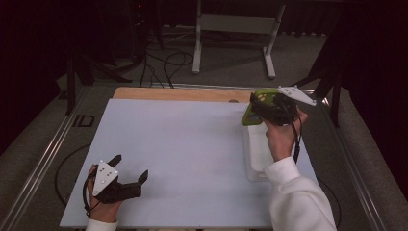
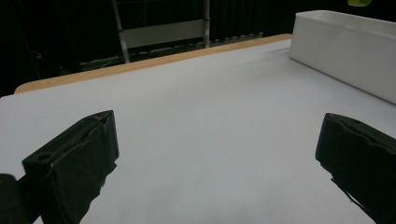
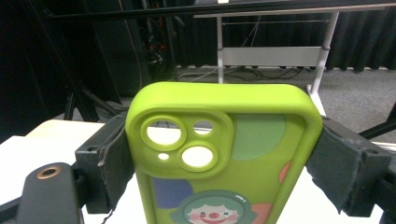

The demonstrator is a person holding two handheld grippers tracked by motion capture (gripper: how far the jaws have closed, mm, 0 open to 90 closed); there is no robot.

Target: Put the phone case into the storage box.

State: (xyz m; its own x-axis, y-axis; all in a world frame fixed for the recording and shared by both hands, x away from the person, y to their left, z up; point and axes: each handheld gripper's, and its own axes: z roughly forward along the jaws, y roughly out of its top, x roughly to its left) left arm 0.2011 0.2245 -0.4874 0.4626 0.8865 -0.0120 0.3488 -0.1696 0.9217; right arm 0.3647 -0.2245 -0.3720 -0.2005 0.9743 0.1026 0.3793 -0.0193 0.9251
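Right gripper (image 1: pixel 269 109) clenched on the lime-green phone case (image 3: pixel 224 154), held aloft over the table's (image 1: pixel 183 144) far right corner, above the white tray (image 1: pixel 257 154) along the right edge. Left gripper (image 1: pixel 130 171) released, idle near the front left corner. Risk — case slipping sideways from the pads, missing the tray. One case, one tray, two grippers.
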